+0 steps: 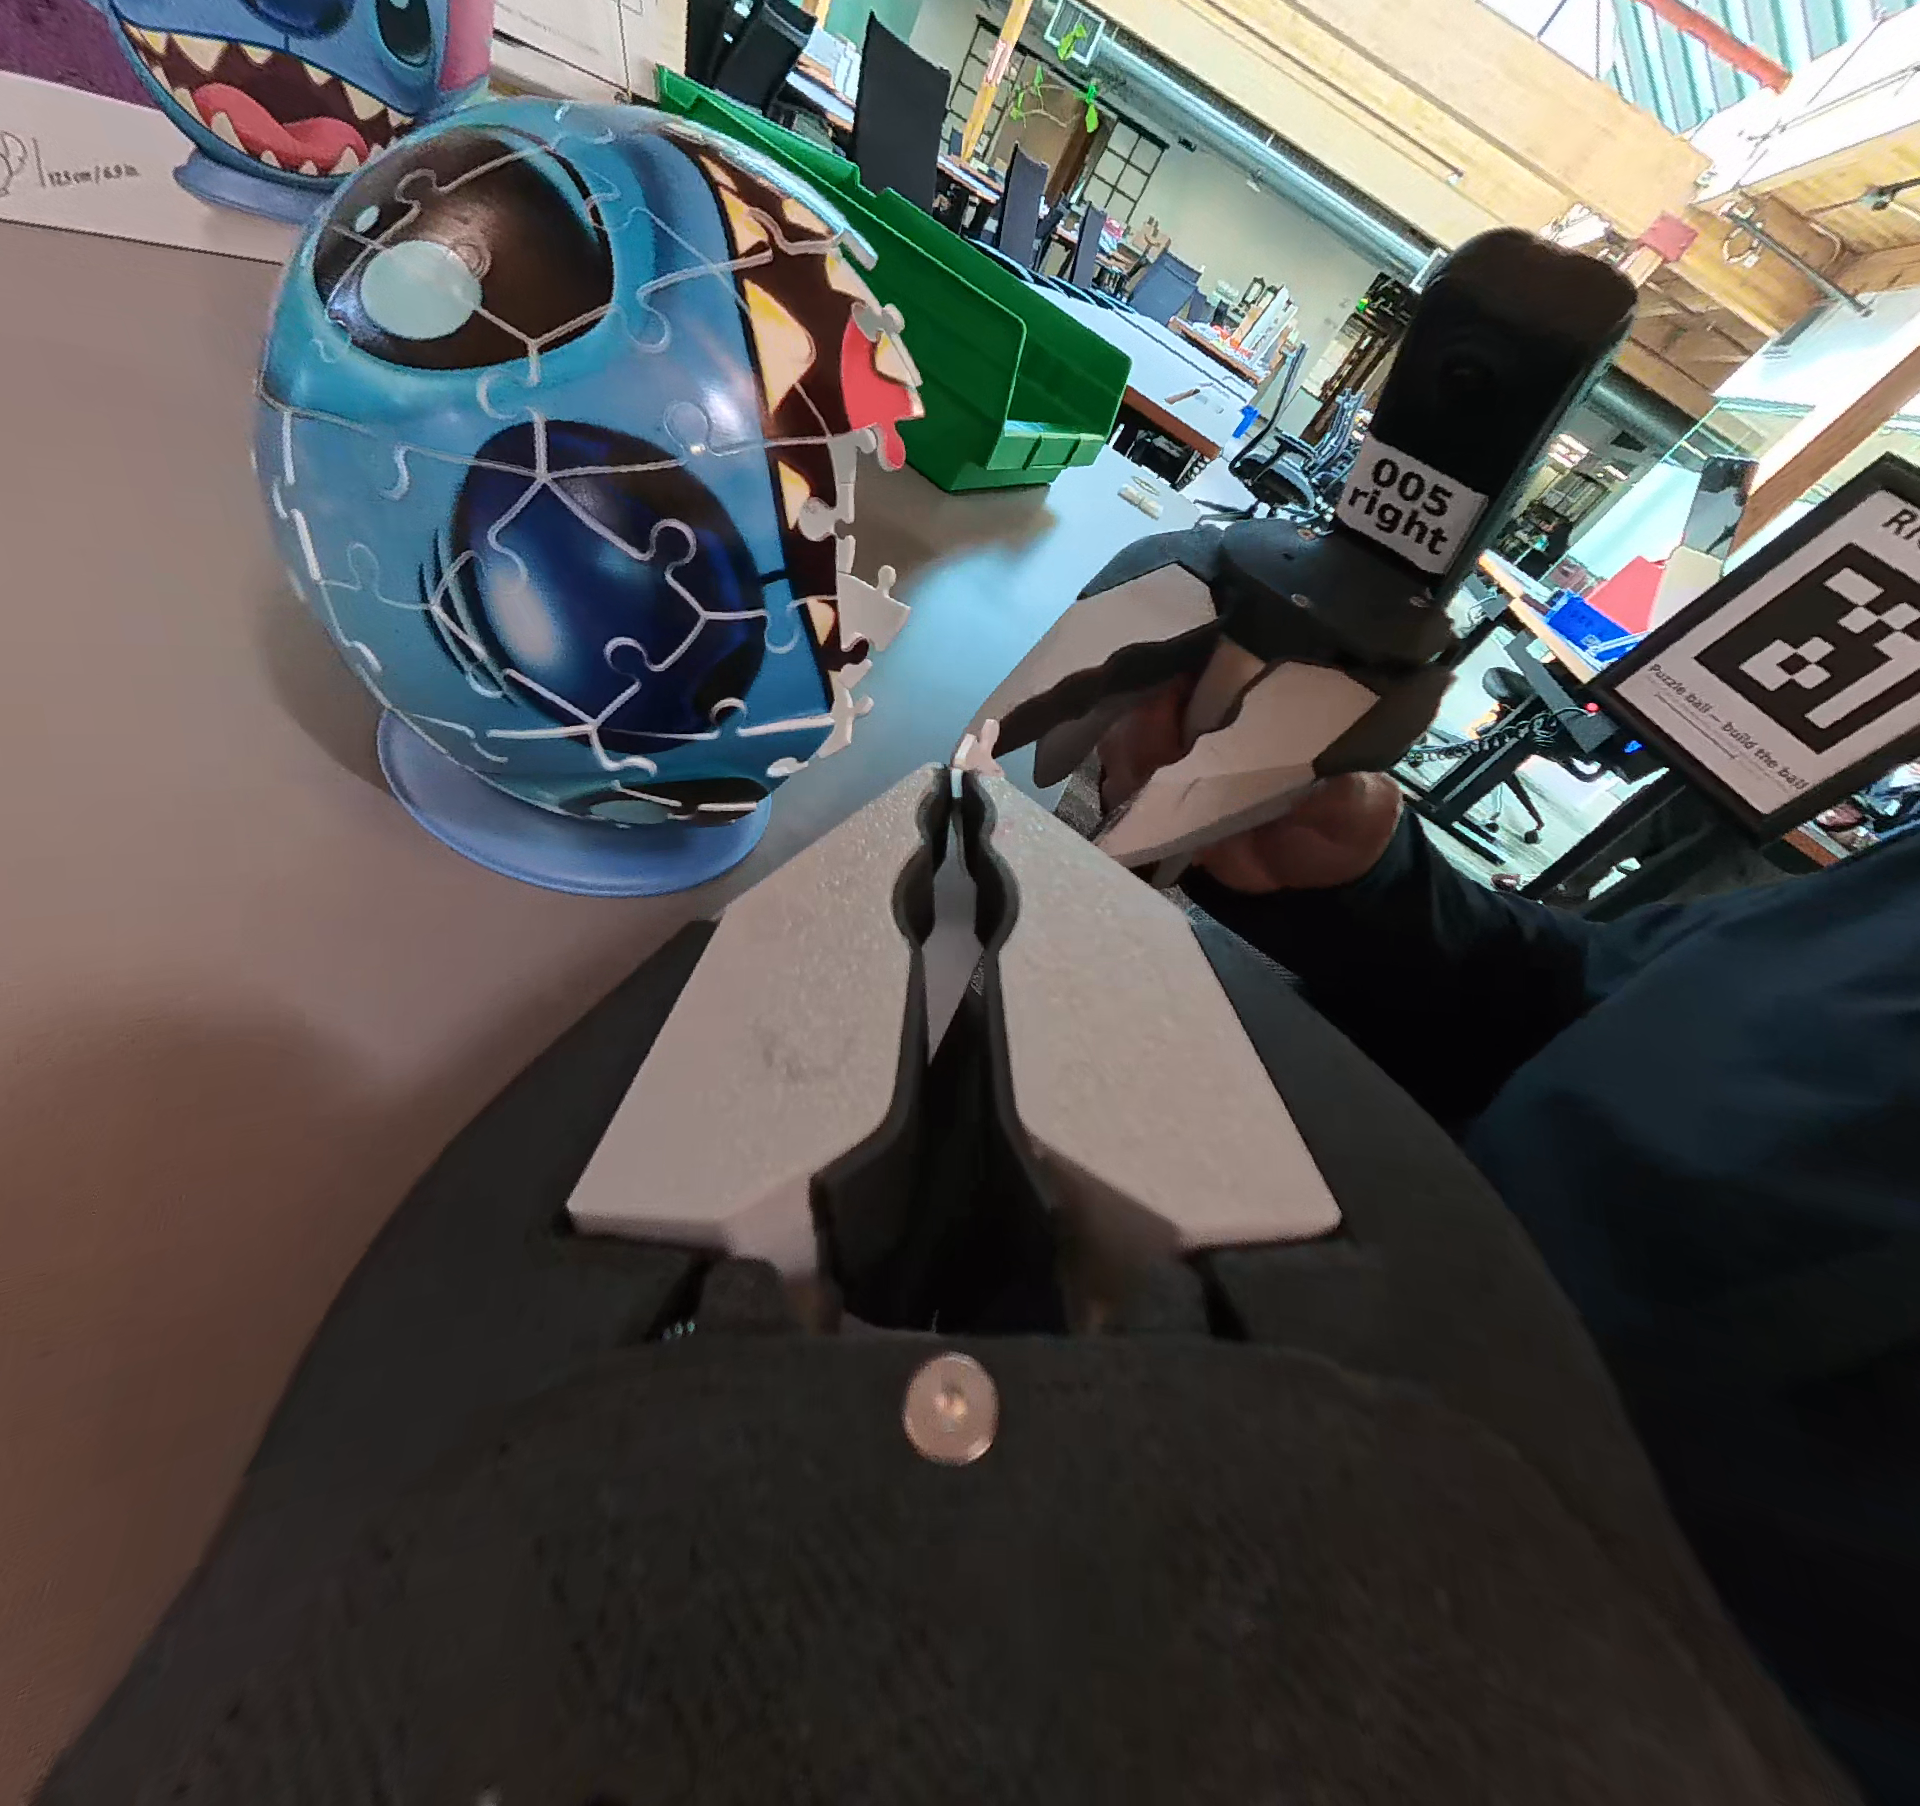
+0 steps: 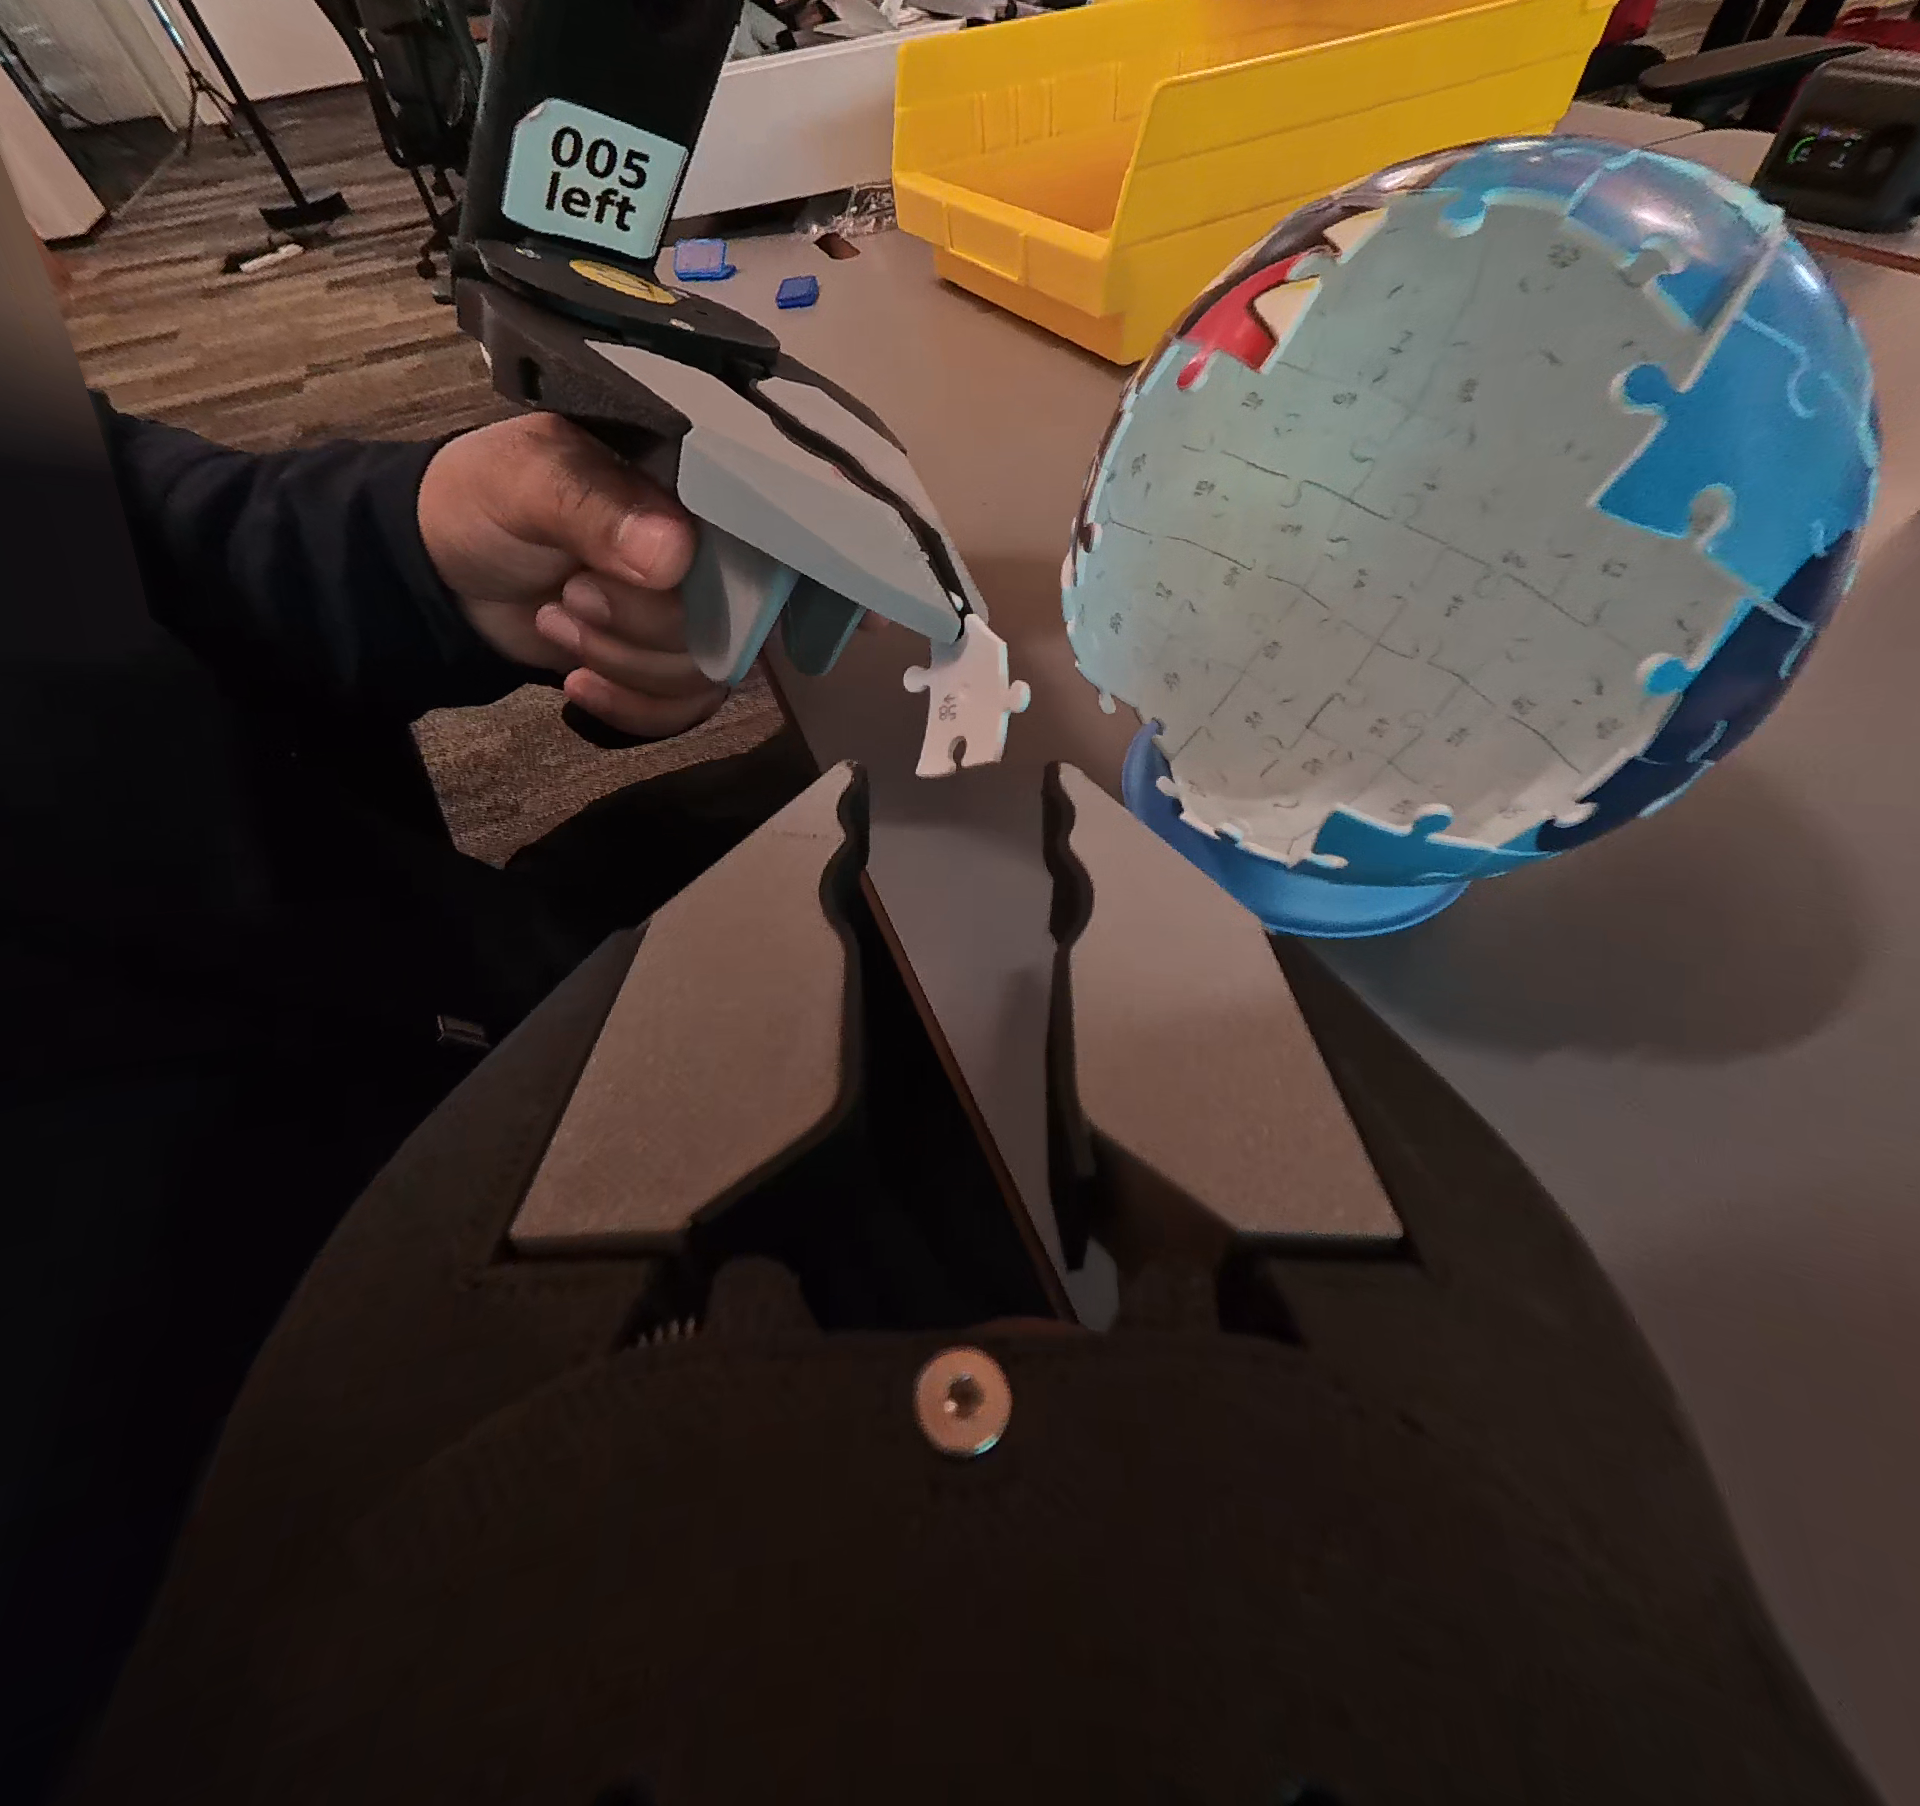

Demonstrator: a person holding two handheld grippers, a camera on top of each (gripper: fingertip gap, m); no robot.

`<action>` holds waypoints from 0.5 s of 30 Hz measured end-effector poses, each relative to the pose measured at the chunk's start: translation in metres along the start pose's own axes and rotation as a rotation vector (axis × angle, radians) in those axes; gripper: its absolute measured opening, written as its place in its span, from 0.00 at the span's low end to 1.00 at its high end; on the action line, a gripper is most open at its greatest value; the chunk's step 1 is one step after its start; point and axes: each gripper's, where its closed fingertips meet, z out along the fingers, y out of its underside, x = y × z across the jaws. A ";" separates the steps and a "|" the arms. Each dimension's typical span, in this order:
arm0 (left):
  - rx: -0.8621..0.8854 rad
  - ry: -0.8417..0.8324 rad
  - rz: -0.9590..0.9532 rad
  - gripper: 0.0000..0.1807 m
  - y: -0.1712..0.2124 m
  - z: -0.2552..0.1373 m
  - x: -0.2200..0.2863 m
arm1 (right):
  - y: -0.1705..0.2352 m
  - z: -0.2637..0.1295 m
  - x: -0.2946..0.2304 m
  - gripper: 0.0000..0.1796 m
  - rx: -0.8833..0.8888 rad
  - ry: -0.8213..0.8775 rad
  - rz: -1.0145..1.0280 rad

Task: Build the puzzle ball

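A partly built blue puzzle ball (image 1: 540,489) stands on a round blue base (image 1: 582,821) on the grey table. In the right wrist view the ball (image 2: 1475,551) shows a large opening with its pale inner side. My left gripper (image 1: 956,785) is shut on a white puzzle piece (image 2: 966,707), held at its tips just right of the ball's base. The left gripper also shows in the right wrist view (image 2: 961,618). My right gripper (image 2: 951,790) is open and empty, its tips just below the held piece. It also shows in the left wrist view (image 1: 987,748).
A green bin (image 1: 966,343) stands behind the ball. A yellow bin (image 2: 1195,156) stands on the table's far side. The puzzle's box (image 1: 239,21) with the character picture stands at the far left. A framed marker sign (image 1: 1787,634) stands at the right. Two small blue items (image 2: 707,258) lie near the yellow bin. My two grippers' fingertips are within a few centimetres of each other.
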 end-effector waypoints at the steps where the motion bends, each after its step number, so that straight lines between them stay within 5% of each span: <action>1: -0.001 -0.004 0.001 0.00 0.001 0.000 -0.001 | -0.001 0.000 -0.001 0.17 0.006 -0.007 0.002; 15: 0.041 -0.050 -0.014 0.00 -0.005 -0.004 -0.011 | -0.009 -0.001 0.001 0.19 0.092 -0.004 0.028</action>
